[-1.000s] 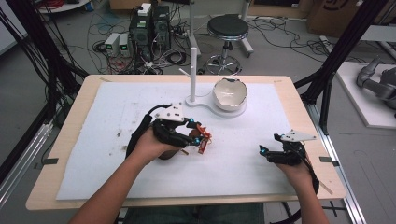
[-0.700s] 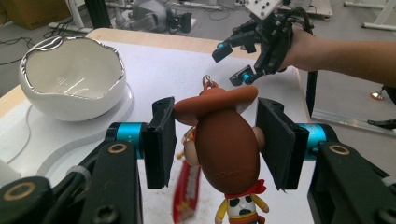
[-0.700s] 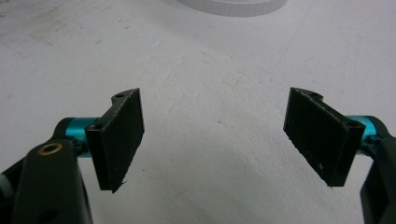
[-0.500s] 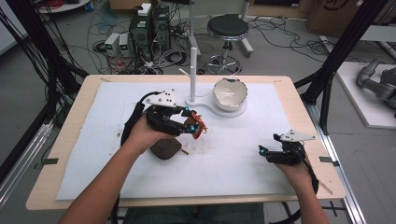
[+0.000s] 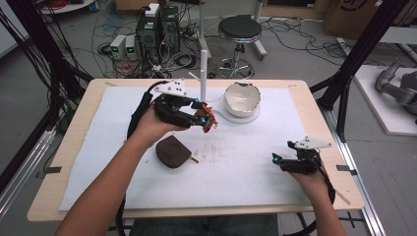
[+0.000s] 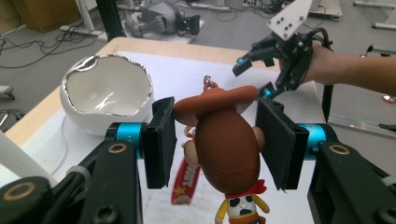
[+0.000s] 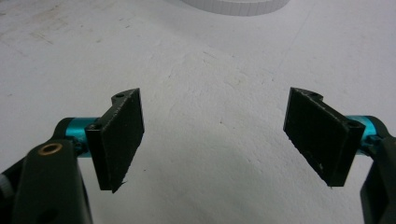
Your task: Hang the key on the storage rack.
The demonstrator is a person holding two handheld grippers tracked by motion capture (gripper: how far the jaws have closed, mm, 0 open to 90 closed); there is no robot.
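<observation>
My left gripper [image 5: 205, 118] is shut on a small cowboy figure keychain [image 5: 211, 121] and holds it above the white mat, left of the bowl. In the left gripper view the figure [image 6: 227, 144], with its brown hat and a red tag hanging below, is pinched at the head between the two pads [image 6: 159, 142]. A white bowl shaped like a cracked egg [image 5: 242, 98] stands just beyond; its [image 6: 106, 93] inside looks bare. My right gripper [image 5: 277, 160] rests low at the right of the mat, open, with nothing between its fingers [image 7: 121, 140].
A white post [image 5: 203, 69] with a side peg rises from a round base next to the bowl. On the mat [image 5: 246, 167], a brown ice-cream-shaped item on a stick [image 5: 172, 151] lies near my left forearm. The table edge [image 5: 196, 212] runs along the front.
My left gripper has lifted the cowboy figure and carried it away from the person, toward the post and bowl, uncovering the brown item. The right gripper has stayed still.
</observation>
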